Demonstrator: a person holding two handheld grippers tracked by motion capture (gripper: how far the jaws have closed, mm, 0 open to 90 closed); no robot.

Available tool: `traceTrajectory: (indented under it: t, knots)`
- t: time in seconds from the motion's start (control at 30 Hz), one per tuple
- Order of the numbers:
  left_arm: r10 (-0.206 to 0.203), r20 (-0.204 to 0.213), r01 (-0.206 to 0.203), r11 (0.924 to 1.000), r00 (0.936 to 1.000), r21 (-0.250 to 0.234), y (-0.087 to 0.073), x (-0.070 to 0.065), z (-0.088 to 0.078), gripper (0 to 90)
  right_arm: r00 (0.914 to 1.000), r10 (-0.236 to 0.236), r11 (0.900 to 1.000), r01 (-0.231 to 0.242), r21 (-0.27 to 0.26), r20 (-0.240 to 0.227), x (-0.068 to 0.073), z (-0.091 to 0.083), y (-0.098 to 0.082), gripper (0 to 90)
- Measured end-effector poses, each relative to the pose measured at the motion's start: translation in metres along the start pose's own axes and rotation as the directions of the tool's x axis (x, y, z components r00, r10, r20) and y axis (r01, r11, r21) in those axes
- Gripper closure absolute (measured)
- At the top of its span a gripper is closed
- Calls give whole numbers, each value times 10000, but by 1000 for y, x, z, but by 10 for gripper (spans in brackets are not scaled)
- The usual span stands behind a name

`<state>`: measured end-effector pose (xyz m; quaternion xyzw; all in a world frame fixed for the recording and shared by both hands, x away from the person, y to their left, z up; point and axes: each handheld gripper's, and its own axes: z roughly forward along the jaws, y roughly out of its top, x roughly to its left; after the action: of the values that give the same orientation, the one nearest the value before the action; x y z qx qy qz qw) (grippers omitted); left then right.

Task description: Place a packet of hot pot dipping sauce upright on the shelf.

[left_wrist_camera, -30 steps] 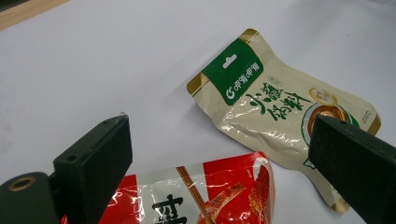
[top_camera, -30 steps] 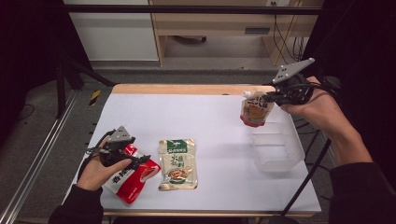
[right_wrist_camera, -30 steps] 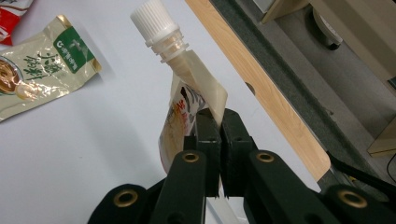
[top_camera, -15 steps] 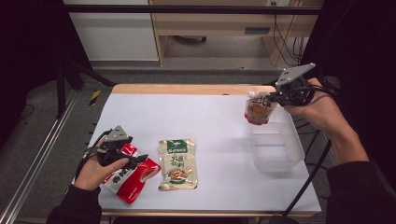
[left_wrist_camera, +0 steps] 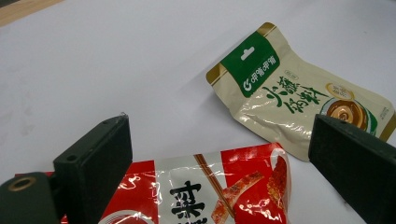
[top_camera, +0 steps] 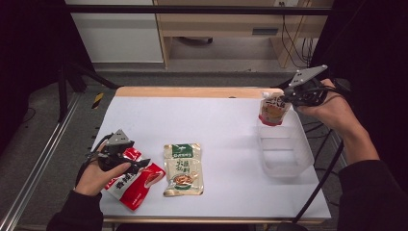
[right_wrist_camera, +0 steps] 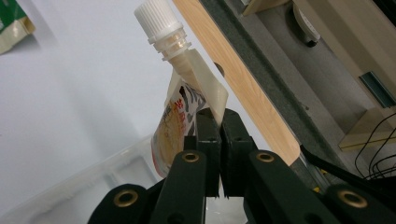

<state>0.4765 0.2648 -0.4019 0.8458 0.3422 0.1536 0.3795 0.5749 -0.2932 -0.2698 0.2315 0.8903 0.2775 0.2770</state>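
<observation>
My right gripper [top_camera: 287,97] [right_wrist_camera: 219,122] is shut on the edge of a spouted pouch [top_camera: 273,109] [right_wrist_camera: 180,112] with a white cap, which hangs over the far end of the clear plastic bin [top_camera: 283,150] [right_wrist_camera: 70,189] at the table's right. At the near left my left gripper [top_camera: 137,163] [left_wrist_camera: 219,163] stands open just above a red snack bag [top_camera: 133,178] [left_wrist_camera: 205,191], whose top end lies between its jaws. A beige sachet with a green header [top_camera: 182,168] [left_wrist_camera: 299,98] lies flat beside the red bag.
The white table [top_camera: 211,120] has a wooden strip [top_camera: 192,91] along its far edge. Behind it are a cabinet and a shelf with cables. A metal rail [top_camera: 43,159] runs down the left side.
My right hand has carried the pouch to the right and down, from beyond the bin's far left corner to over its far end. The left gripper has stayed where it was.
</observation>
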Motion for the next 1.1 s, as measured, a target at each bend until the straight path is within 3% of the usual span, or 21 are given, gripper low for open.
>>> traceTrajectory:
  t: [0.23,0.5,0.63,0.87,1.1]
  knots:
    - [64,-21,-64,9999,10000,83,0,0,2,65,9999,107,9999,-107,45,11,-13,10,-11,885]
    - [123,13,-124,9997,9999,217,0,-3,5,64,10000,0,9997,0,264,14,-18,22,-17,885]
    - [136,9,-136,9996,9999,238,0,-3,5,64,9999,157,9999,-157,48,-41,-20,28,-20,885]
    - [137,-4,-137,9996,9999,229,0,-3,5,65,9990,305,9991,-295,312,-341,-16,37,-27,884]
    - [180,6,-180,9996,9998,209,1,-4,5,65,9961,664,9976,-651,238,-579,-12,48,-38,883]
